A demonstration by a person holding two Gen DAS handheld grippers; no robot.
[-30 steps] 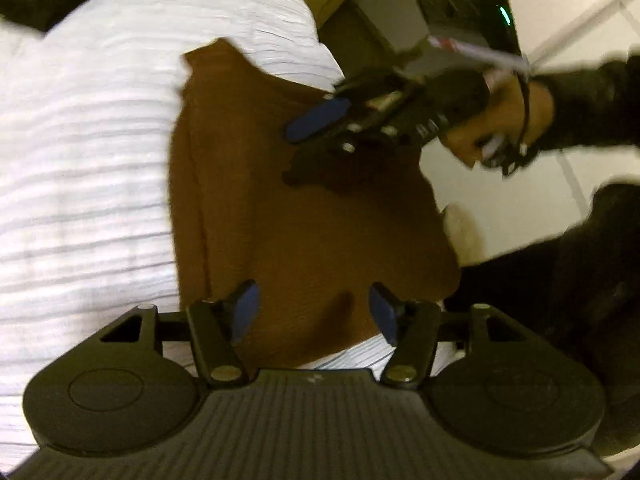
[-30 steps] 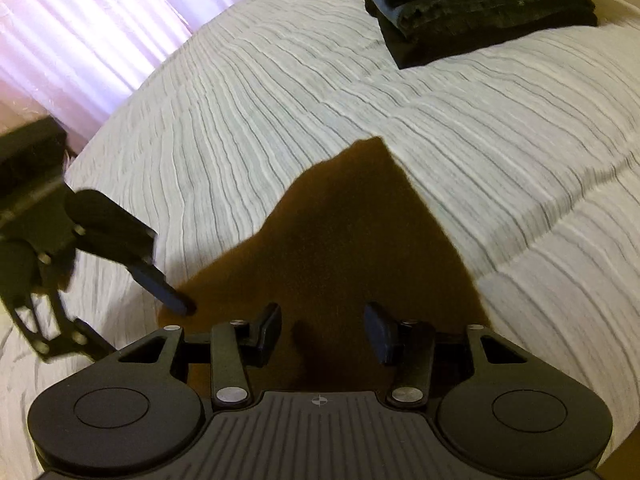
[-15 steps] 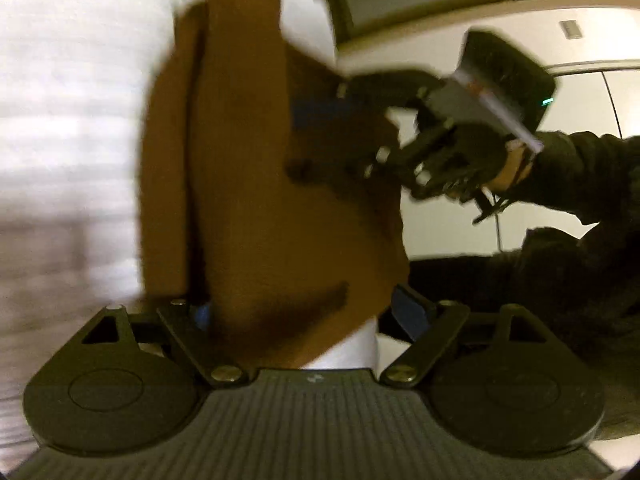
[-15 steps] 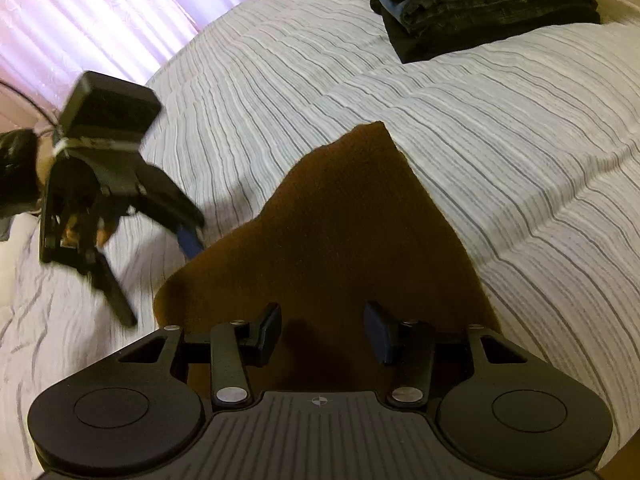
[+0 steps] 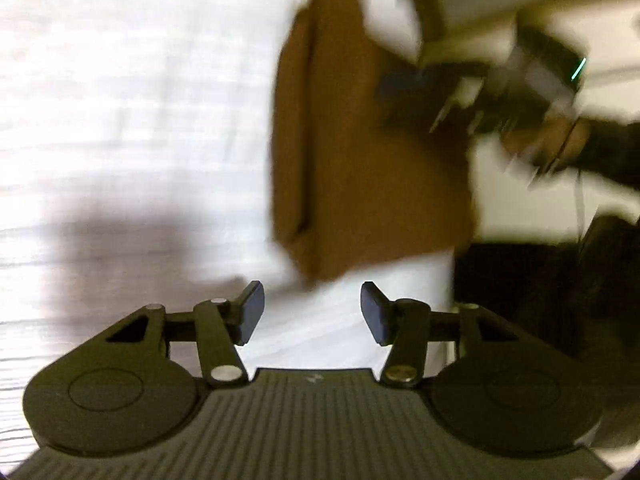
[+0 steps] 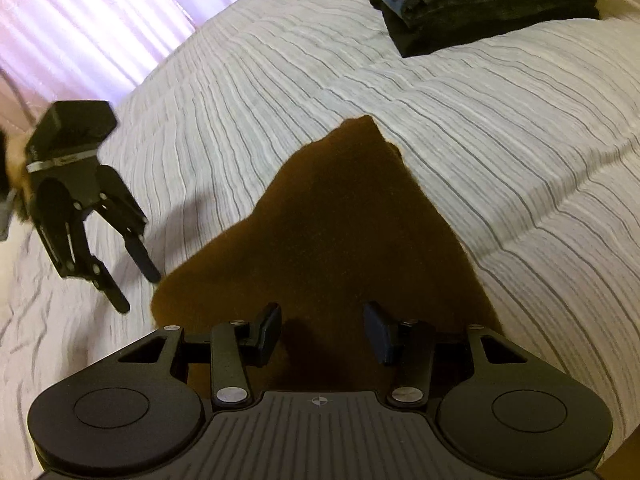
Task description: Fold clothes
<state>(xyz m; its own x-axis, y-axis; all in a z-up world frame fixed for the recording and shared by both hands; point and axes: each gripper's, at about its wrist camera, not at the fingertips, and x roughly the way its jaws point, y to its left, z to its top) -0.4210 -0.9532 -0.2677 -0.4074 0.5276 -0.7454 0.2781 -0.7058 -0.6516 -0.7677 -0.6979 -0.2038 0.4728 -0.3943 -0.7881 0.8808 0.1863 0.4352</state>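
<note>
A brown cloth (image 6: 340, 220) lies folded on the striped bed cover (image 6: 500, 140), with one layer lapped over another along its left side in the left wrist view (image 5: 360, 180). My left gripper (image 5: 312, 308) hangs just off the cloth's near corner above bare cover; its jaws are closing and nothing is between them. In the right wrist view the left gripper (image 6: 138, 291) stands to the left of the cloth, fingers apart. My right gripper (image 6: 322, 324) sits low over the cloth's near part, half open, with cloth under it but none pinched. The left wrist view is blurred.
A stack of dark folded clothes (image 6: 480, 0) sits at the far right of the bed. A pale pink curtain (image 6: 100, 20) hangs behind the bed at the left. A hand (image 5: 560, 140) in a dark sleeve (image 5: 612, 152) holds the right gripper beside the bed's edge.
My left gripper drew back off the brown cloth to its corner; its jaws spread wide, then narrowed. The cloth's left edge now lies folded over. The right gripper kept still.
</note>
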